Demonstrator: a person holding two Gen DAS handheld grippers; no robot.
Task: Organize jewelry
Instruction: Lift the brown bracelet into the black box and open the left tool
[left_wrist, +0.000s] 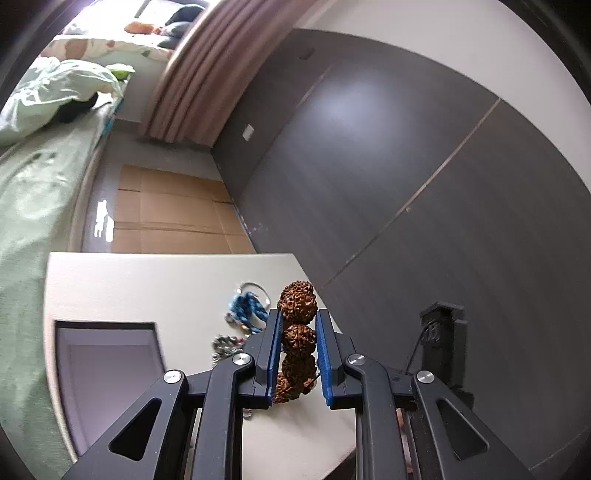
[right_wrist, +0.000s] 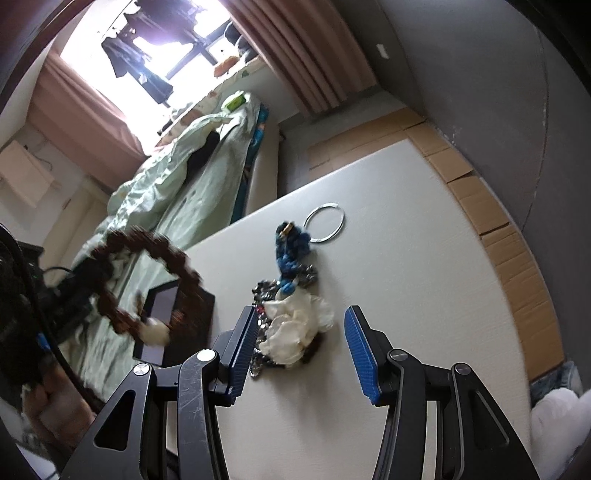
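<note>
Left gripper (left_wrist: 298, 354) jaws clamped on brown bead bracelet (left_wrist: 297, 332), airborne; right gripper (right_wrist: 301, 350) jaws apart. Tray (right_wrist: 173, 325) seems empty; pile (right_wrist: 291, 295) left on bench (right_wrist: 406, 295).

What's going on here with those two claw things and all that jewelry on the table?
A person is sorting jewelry with a handheld gripper in each hand. The left gripper is shut on a brown bead bracelet, lifted off the white table. The right gripper is open, hovering by a heap holding a white piece, a blue piece and a silver ring. A dark tray waits nearby.
</note>
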